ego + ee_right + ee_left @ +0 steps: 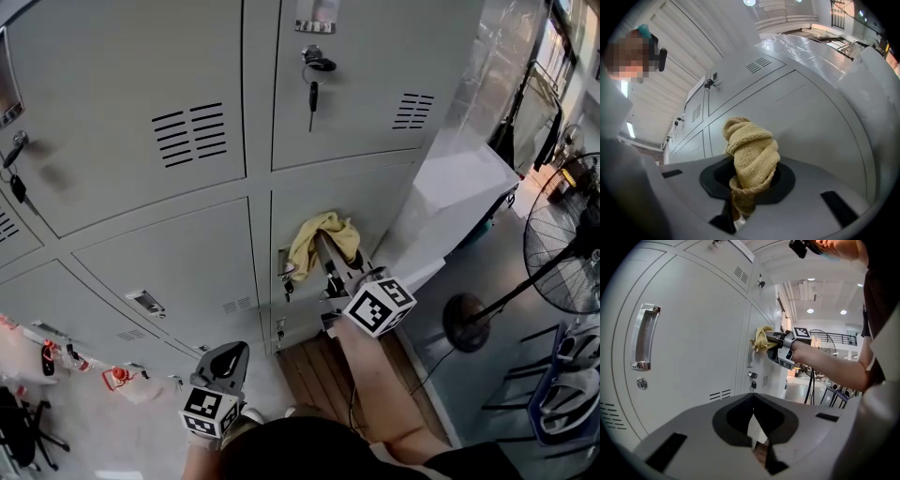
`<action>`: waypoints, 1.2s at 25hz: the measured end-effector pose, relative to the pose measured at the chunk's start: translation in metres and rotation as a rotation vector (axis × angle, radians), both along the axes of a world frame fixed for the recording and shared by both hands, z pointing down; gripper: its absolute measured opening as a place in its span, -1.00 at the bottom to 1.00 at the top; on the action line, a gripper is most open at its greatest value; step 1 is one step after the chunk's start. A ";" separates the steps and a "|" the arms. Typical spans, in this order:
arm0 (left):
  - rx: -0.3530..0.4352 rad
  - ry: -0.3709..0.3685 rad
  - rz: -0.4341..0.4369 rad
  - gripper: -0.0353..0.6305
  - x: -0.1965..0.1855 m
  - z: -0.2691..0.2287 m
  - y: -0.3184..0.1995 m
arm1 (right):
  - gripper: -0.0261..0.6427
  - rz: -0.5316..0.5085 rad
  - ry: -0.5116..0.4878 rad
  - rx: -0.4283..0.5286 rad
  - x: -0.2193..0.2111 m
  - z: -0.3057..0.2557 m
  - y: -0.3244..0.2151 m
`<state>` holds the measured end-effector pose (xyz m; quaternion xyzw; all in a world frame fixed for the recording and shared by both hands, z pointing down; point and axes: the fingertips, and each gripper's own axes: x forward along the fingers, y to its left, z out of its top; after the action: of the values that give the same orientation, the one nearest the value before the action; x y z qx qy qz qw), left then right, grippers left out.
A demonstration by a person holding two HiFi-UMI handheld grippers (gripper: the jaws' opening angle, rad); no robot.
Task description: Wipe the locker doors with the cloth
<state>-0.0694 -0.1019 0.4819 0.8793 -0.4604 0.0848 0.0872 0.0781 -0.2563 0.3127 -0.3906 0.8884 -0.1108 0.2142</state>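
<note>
1. Right claw [322, 246] clamped tight on a mustard-yellow knitted cloth [309, 236], with the jaws closed around its bunched lower part.
2. Seen in the right gripper view as a twisted roll rising out of the jaws, with its free end folded over at the top.
3. Cloth held up at a grey metal locker door [361, 197] in the lower row, near that door's left edge; apparently touching the door face, though actual contact cannot be made out.
4. Just below the cloth, a chrome pull handle [284, 267] on the same door.
5. Right claw reaching out from a bare forearm [375, 384], with its marker cube turned up toward the head camera.
6. Left claw [225, 361] low and well apart from the cloth, pointed at the lockers further left; jaws closed tip to tip with nothing between them.
7. In the left gripper view, another grey door filling the left side, and the right claw with the cloth visible beyond it.
8. Upper row: a key [312, 92] hanging from the lock of the door above the cloth.
9. To the right of the lockers, a black standing fan [562, 239] on the floor.
10. At the foot of the lockers, brown wooden floor boards [314, 370] beside the person's legs.
</note>
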 end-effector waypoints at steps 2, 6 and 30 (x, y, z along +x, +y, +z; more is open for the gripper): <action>-0.001 -0.002 0.002 -0.87 0.005 0.000 -0.002 | -0.68 0.007 -0.015 -0.002 0.010 -0.001 -0.004; -0.005 -0.004 0.004 -0.87 0.014 0.002 -0.006 | -0.68 0.029 -0.037 -0.004 0.033 -0.003 -0.012; -0.047 -0.020 0.041 -0.87 0.053 0.016 -0.028 | -0.67 0.184 -0.166 -0.078 0.146 0.022 -0.053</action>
<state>-0.0163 -0.1296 0.4983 0.8855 -0.4408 0.1062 0.1016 0.2243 -0.3089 0.3349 -0.4681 0.8230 -0.1569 0.2810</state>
